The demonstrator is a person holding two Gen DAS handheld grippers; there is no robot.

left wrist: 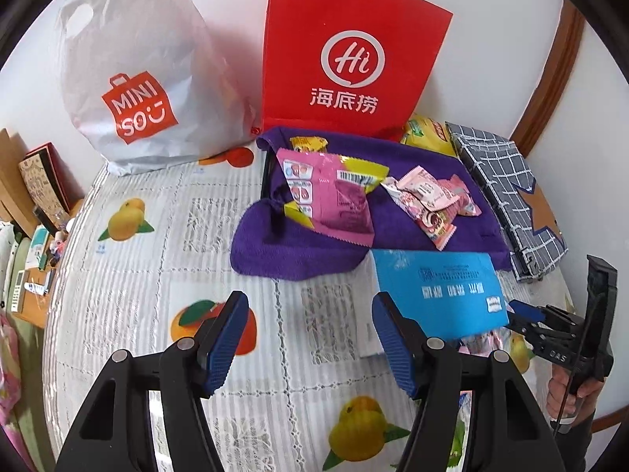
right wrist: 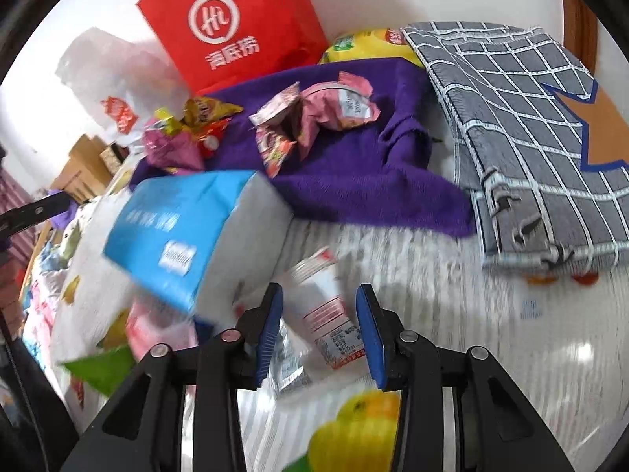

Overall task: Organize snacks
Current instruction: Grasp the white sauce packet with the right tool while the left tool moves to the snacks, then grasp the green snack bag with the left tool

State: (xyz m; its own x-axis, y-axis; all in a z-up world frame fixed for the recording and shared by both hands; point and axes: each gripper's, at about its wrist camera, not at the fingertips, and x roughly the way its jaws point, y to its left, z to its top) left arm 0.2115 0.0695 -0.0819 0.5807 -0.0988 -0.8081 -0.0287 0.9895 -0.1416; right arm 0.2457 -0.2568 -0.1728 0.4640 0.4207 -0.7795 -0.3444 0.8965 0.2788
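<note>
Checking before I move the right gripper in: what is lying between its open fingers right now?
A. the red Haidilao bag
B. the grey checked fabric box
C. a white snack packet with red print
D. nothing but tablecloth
C: in the right wrist view, the white snack packet lies on the tablecloth between the open fingers of the right gripper, not yet gripped.

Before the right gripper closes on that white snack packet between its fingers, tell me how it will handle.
The white snack packet looks like thin, flat film, so it will probably flop and crinkle. It seems light and may slide on the ribbed tablecloth instead of lifting. The right gripper straddles it, open; a pinch near one edge would likely let it droop.
</note>
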